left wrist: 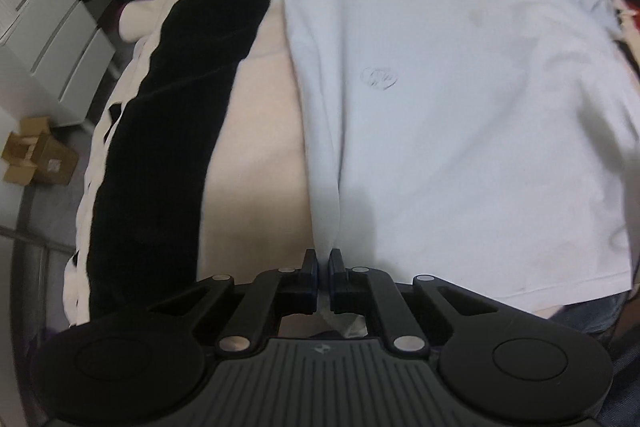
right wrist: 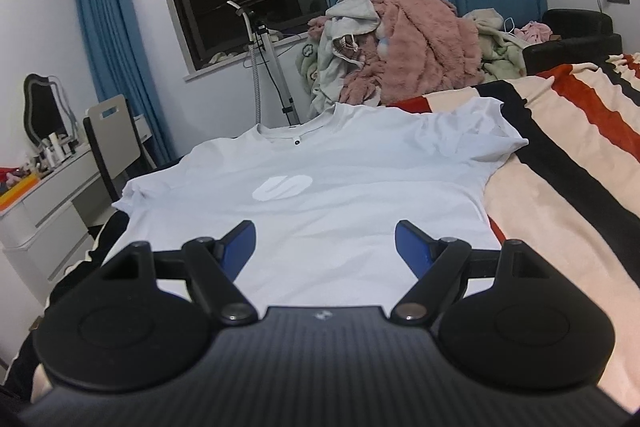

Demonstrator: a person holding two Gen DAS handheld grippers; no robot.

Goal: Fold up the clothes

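Note:
A white T-shirt (right wrist: pixel 320 163) lies spread face up on the striped bed cover (right wrist: pixel 560 155), collar toward the window, a pale oval logo on its chest. In the left wrist view the same T-shirt (left wrist: pixel 440 87) fills the frame. My left gripper (left wrist: pixel 323 259) is shut on a pinch of its hem near the left bottom corner, and the cloth rises in a ridge from the jaws. My right gripper (right wrist: pixel 325 239) hovers open over the shirt's lower part, its blue-padded fingers (right wrist: pixel 240 239) wide apart with nothing between them.
A heap of clothes and a pink fleece (right wrist: pixel 400 43) sits at the far end of the bed. A garment steamer pole (right wrist: pixel 272 67), a chair (right wrist: pixel 112 135) and a white dresser (right wrist: pixel 44 199) stand left. A cardboard box (left wrist: pixel 40 155) lies on the floor.

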